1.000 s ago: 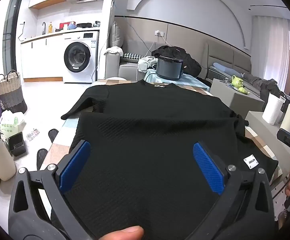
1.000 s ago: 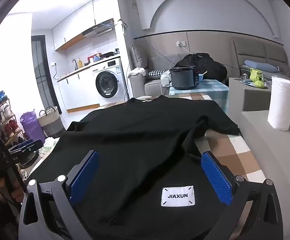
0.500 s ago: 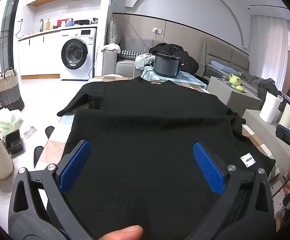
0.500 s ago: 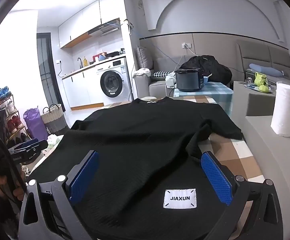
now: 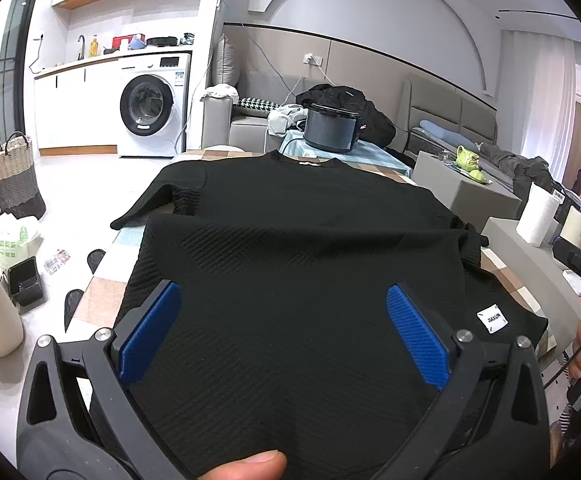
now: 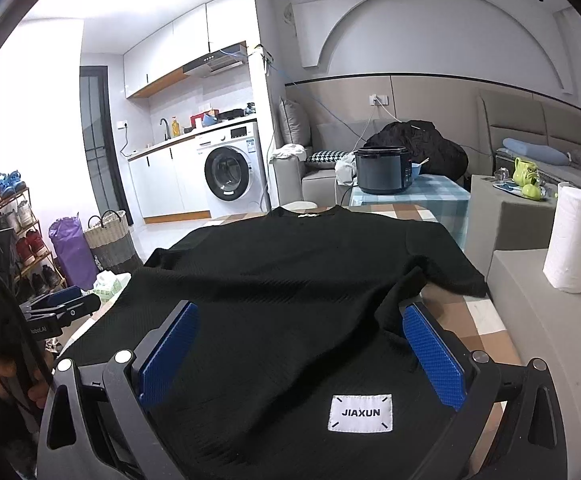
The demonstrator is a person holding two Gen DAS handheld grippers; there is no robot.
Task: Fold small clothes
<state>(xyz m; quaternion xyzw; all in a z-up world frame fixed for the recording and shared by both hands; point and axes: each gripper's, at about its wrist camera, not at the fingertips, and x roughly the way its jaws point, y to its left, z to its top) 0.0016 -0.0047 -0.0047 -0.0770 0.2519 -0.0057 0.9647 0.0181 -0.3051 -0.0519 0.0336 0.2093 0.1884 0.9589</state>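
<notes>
The black shirt (image 6: pixel 302 280) covers most of the counter (image 6: pixel 486 332), leaving checkered surface bare only beside its right sleeve and along its left edge. Beyond the shirt's collar stands a dark cooker (image 6: pixel 384 172) on a blue cloth, blocking the far side. Right of the shirt, on a grey ledge, a paper towel roll (image 6: pixel 574 240) stands upright. Left of the shirt the counter drops to floor, with a woven basket (image 5: pixel 12 176) well apart.

Black ribbed-knit top (image 6: pixel 290 288) w/ white JIAXUN label (image 6: pixel 360 413); tablecloth (image 6: pixel 478 320) beneath is brown/tan/white check. Gripper pads (image 6: pixel 168 354) blue, frames black. Behind top: dark grey cooker (image 6: pixel 382 172) on blue-white check cloth (image 6: pixel 438 190); white paper roll (image 6: pixel 574 238) to top's right.
</notes>
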